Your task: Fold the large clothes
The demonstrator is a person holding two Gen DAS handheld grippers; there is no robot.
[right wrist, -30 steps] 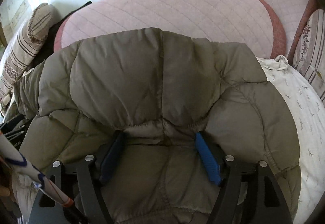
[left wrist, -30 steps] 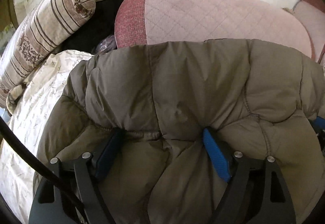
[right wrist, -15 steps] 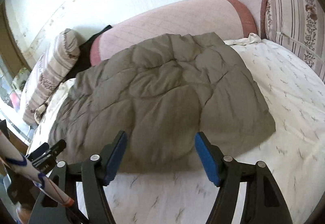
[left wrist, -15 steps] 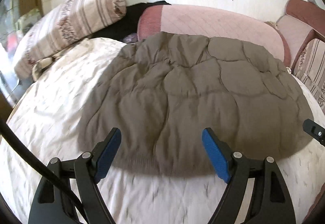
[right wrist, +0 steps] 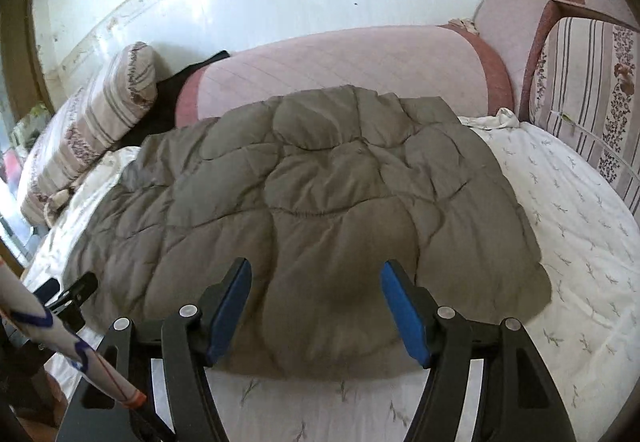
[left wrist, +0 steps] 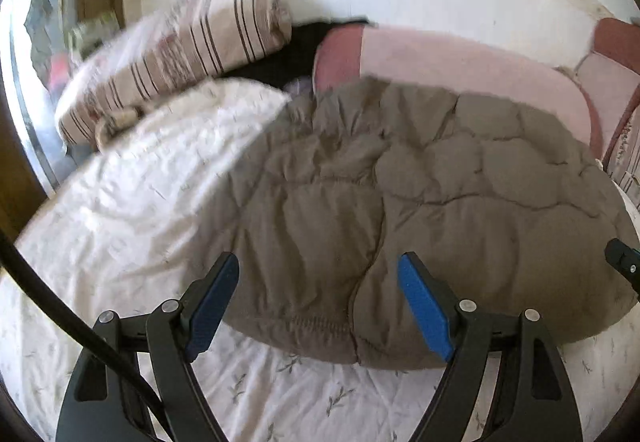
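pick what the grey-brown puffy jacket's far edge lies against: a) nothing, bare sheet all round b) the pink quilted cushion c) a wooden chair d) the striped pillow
b: the jacket lies flat on the white sheet and its far edge meets the pink quilted cushion; the striped pillow sits apart, off to the left.

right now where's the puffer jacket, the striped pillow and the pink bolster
puffer jacket (right wrist: 320, 201), right wrist view, middle of its quilted back
striped pillow (left wrist: 180, 53), left wrist view, its striped side
pink bolster (right wrist: 340, 61), right wrist view, its quilted front
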